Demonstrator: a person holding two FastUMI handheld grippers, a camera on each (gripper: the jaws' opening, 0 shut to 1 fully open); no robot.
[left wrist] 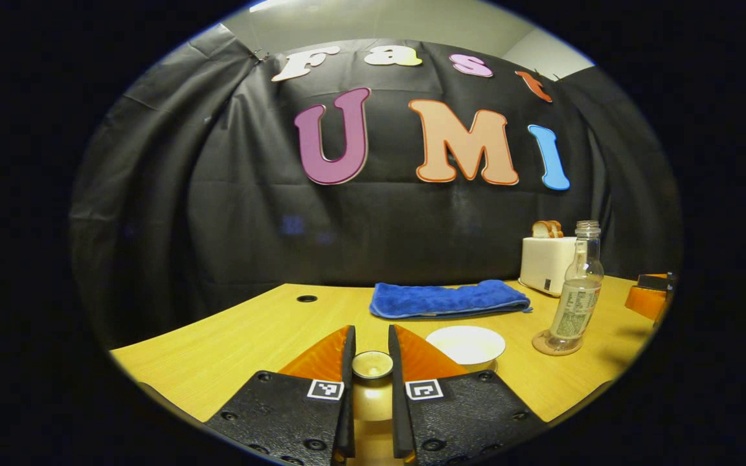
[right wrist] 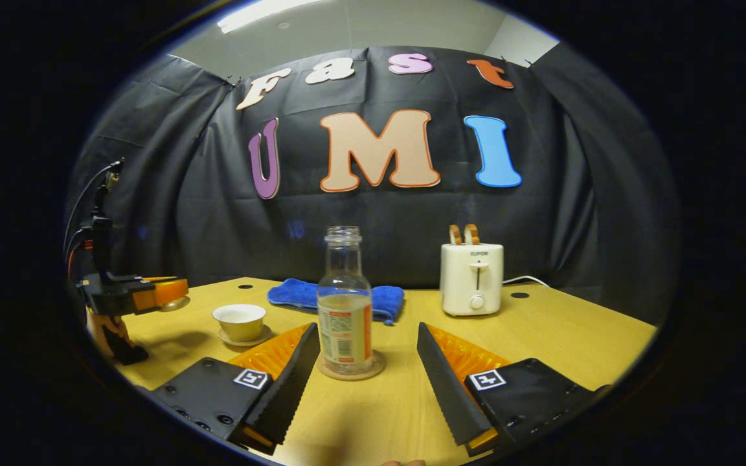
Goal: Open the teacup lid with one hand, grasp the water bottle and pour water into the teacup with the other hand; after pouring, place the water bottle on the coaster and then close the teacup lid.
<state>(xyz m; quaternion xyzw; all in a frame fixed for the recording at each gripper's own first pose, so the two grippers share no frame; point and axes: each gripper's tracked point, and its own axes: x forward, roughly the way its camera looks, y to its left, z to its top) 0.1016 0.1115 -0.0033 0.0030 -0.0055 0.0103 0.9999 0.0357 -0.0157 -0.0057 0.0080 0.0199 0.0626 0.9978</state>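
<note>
Lid (left wrist: 372, 364) is sitting clamped between the left gripper (left wrist: 371, 353) fingers, lower centre; teacup (left wrist: 465, 345) is standing uncovered just right. Bottle (right wrist: 344, 304) is resting on its coaster (right wrist: 376, 370) mid-frame, right gripper (right wrist: 368, 346) gaping wide around it, untouching.

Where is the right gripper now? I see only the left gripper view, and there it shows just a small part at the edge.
Observer: The right gripper is wide open. The water bottle stands between its fingers and is not gripped.
Operator: How much water is in the bottle?
Observer: It is about half full, and it has no cap.
Operator: What is under the teacup? My own finger hides it.
Observer: The teacup stands on a small saucer, uncovered. Your left gripper holds the lid in the air beside the cup, not over it.
</note>
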